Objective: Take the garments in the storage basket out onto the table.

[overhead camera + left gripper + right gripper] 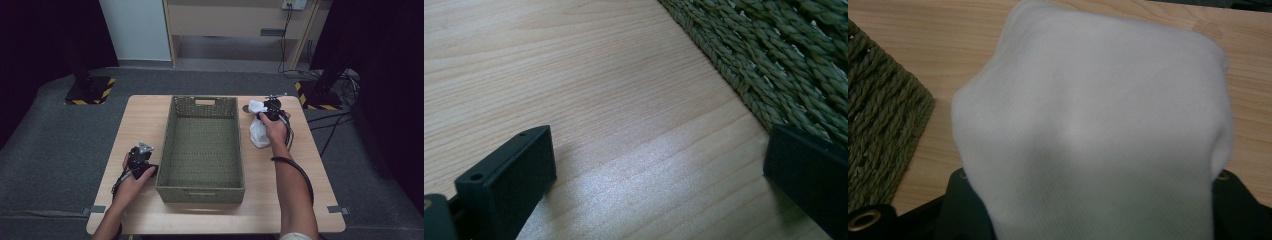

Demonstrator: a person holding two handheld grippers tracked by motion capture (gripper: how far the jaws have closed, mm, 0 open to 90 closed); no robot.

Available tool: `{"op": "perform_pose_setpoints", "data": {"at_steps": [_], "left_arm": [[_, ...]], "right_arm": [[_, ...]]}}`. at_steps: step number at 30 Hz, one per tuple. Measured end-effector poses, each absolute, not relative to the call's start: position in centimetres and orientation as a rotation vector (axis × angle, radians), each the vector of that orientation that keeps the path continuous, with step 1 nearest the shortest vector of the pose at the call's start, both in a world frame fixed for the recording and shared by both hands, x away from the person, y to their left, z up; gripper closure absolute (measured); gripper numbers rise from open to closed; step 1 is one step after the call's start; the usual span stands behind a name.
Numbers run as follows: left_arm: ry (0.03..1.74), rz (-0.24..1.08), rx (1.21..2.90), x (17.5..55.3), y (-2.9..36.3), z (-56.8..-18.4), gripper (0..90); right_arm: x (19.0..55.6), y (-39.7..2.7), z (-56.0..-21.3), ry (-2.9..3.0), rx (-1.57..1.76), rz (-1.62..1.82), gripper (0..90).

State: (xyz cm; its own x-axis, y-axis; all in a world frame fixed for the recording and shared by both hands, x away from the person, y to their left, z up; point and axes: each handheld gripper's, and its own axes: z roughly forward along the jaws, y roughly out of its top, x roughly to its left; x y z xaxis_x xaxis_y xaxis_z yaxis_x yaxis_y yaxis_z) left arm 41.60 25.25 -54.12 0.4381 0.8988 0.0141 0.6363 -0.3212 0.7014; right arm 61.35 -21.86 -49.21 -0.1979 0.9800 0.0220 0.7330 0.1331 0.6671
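Note:
A white cloth (259, 132) lies bunched on the wooden table (140, 115), just right of a green woven basket (166, 145). My right gripper (270, 109) is over the cloth's far end. In the right gripper view the cloth (1093, 110) bulges up between the two black jaws, fills the gap from side to side and hides the pads of the right gripper (1093, 205). My left gripper (141, 156) rests by the basket's left wall. In the left gripper view its jaws stand wide apart, so the left gripper (659, 170) is open over bare wood, with the basket (784, 60) at the right.
The basket holds nothing I can see and takes up the table's middle. A small dark round thing (246, 108) lies by the basket's far right corner. The basket's edge (878, 110) runs close to the cloth. Stands with striped bases (90, 92) and cables are on the floor beyond.

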Motion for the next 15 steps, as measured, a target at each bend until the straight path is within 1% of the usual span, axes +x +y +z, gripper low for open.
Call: {"op": "perform_pose_setpoints", "data": {"at_steps": [2, 7, 8, 11, 15], "left_arm": [[1.284, 0.543, 2.069, 41.6, 25.25, -54.11, 0.0], [1.284, 0.543, 2.068, 41.61, 25.25, -54.12, 0.0], [1.284, 0.543, 2.069, 41.61, 25.25, -54.11, 0.0], [1.284, 0.543, 2.069, 41.61, 25.25, -54.12, 0.0], [1.284, 0.543, 2.069, 41.61, 25.25, -54.11, 0.0]], "right_arm": [[61.51, -21.85, -49.22, 2.002, 1.649, 0.788, 36.9], [61.77, -21.71, -49.85, 2.038, 1.671, 0.773, 16.3], [61.76, -21.67, -49.87, 2.032, 1.675, 0.775, 13.5], [61.66, -21.52, -49.66, 2.017, 1.677, 0.784, 7.8], [61.49, -21.37, -49.3, 2.011, 1.67, 0.786, 5.4]]}}
